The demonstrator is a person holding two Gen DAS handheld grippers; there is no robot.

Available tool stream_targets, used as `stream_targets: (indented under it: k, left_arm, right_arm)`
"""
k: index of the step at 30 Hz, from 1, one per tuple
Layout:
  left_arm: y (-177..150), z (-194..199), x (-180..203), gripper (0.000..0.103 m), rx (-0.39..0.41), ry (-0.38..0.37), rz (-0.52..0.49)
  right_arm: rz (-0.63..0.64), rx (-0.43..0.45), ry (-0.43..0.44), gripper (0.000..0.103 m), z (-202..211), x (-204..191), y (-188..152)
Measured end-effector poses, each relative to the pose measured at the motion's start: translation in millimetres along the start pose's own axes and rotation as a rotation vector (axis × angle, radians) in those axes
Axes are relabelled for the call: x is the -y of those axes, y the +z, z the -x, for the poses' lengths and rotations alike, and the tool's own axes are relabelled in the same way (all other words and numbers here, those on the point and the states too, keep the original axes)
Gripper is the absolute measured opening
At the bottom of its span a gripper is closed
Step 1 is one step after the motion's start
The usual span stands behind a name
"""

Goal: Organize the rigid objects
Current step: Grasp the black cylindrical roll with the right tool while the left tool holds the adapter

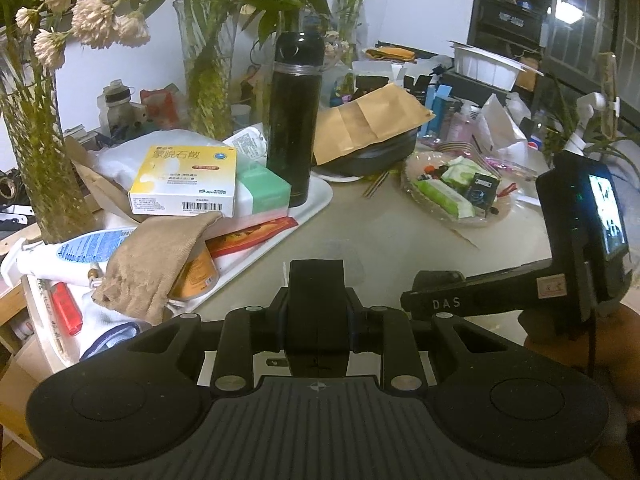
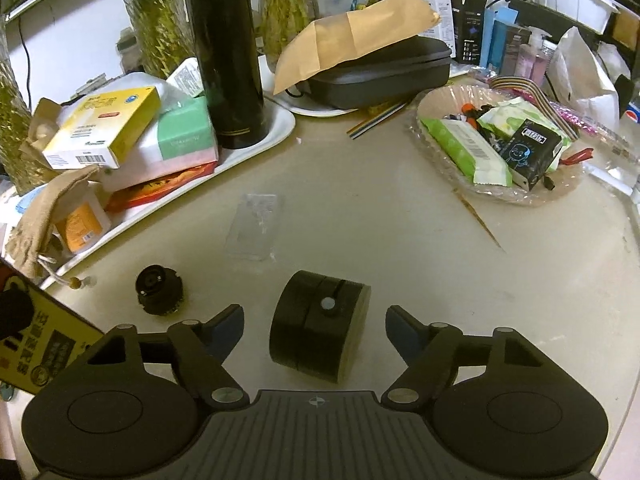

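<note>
My left gripper (image 1: 316, 308) is shut on a narrow black block (image 1: 316, 280) and holds it upright above the beige table (image 1: 400, 240). In the right wrist view my right gripper (image 2: 315, 326) stands open around a short black drum-shaped part (image 2: 320, 308) that lies on the table (image 2: 380, 248). A gap shows between each blue pad and the drum. A small black toothed knob (image 2: 160, 290) sits just left of the drum. A flat clear plastic piece (image 2: 254, 226) lies beyond them. The right hand's unit with a lit screen (image 1: 600, 208) shows at the right of the left wrist view.
A white tray (image 2: 280, 128) at the left holds a tall black flask (image 2: 228, 60), a yellow box (image 2: 102, 128) and tissue packs. A clear dish (image 2: 440, 168) of packets sits at the right, a black case (image 2: 380, 72) under a brown envelope behind. A yellow printed box (image 2: 44, 344) is near the lower left.
</note>
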State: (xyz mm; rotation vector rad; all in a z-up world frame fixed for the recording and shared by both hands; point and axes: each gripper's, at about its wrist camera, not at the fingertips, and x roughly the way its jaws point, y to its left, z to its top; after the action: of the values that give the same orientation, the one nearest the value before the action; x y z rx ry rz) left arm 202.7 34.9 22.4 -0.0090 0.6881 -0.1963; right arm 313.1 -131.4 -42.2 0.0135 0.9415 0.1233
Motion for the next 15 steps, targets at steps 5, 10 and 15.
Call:
stream_targets:
  k: [5,10,15]
  left_arm:
    - [0.5,-0.9,0.3,0.026,-0.001,-0.001,-0.002]
    - [0.5,-1.4,1.1,0.026,-0.003,-0.005,-0.005]
    - [-0.2,-2.6,3.6,0.026,-0.007,-0.005,-0.009]
  right_arm:
    - [-0.009,-0.027,0.005,0.050,-3.4,2.0,-1.7]
    - [0.000,-0.023,0.014,0.049,0.2,2.8,-4.0]
    - [0.008,-0.022,0.022,0.048,3.2,2.9,-4.5]
